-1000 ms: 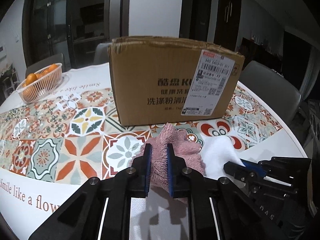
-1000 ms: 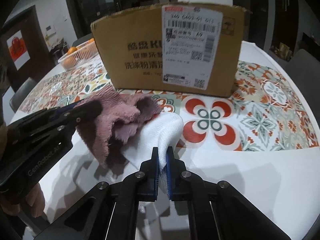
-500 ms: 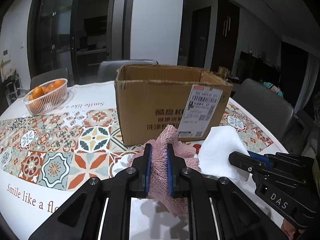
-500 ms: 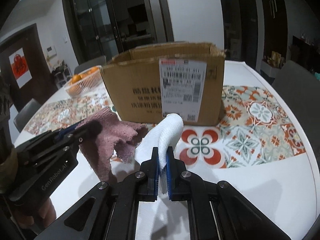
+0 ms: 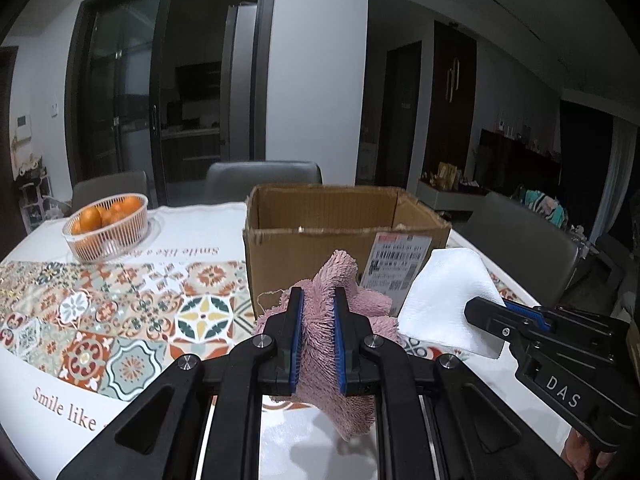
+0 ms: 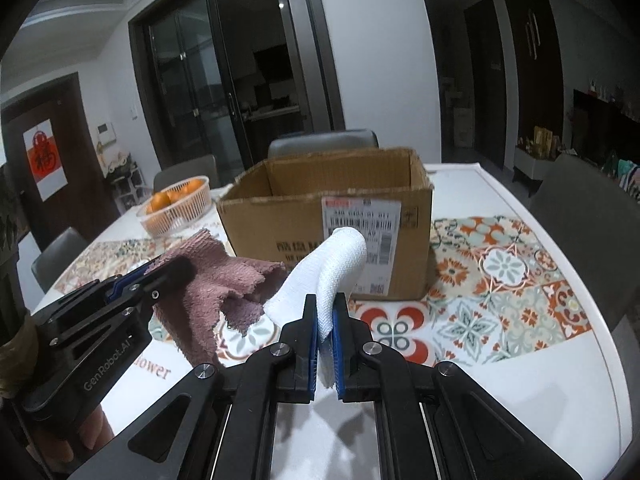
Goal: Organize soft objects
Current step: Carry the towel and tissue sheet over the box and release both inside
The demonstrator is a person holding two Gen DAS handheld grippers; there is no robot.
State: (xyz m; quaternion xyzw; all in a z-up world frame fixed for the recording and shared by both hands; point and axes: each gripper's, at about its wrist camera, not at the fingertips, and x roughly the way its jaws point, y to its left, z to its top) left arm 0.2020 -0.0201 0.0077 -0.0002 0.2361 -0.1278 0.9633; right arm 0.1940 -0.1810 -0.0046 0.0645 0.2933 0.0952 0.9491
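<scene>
Left gripper: matte black angular arms, blue-lined finger pads, round silver screws; white "GenRobot.AI" lettering on its side; right gripper built alike, marked "DAS"; bare fingertips at seven o'clock.

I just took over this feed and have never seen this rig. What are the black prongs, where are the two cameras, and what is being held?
The prongs are two hand-held grippers; each picture comes from a camera on one, looking along its fingers. The left gripper is shut on a fluffy pink towel. The right gripper is shut on a white cloth. Both hang above the tiled-pattern table, before an open brown cardboard box. A white basket of oranges stands to the left.
</scene>
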